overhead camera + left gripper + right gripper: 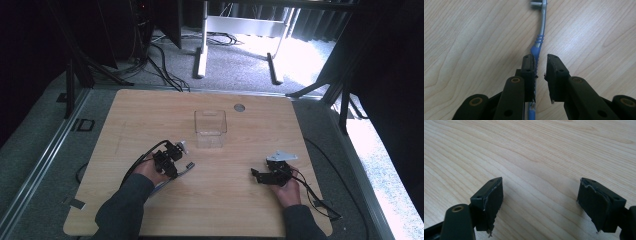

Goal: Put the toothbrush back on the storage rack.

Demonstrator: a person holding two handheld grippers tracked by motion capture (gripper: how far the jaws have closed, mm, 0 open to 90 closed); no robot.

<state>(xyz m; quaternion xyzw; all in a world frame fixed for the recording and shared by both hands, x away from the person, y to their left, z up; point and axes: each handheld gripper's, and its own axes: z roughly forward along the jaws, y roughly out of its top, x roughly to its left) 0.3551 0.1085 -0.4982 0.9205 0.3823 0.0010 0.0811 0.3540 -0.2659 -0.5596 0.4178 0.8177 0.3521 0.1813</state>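
Observation:
A toothbrush (541,32) with a blue and grey handle lies flat on the wooden table (225,210), at the near left in the high view (188,168). My left gripper (540,58) is down over its handle, jaws narrow but open. The handle rests against the left pad, with a gap to the right pad. In the high view this gripper (172,169) sits in the person's left hand. My right gripper (540,187) stands wide open over bare wood with nothing between its pads. It rests at the near right (257,175).
A clear plastic box (210,129) stands upright at the table's middle, beyond the toothbrush. A small grey round cap (239,107) is set in the tabletop near the far edge. Cables trail from both grippers towards the near edge.

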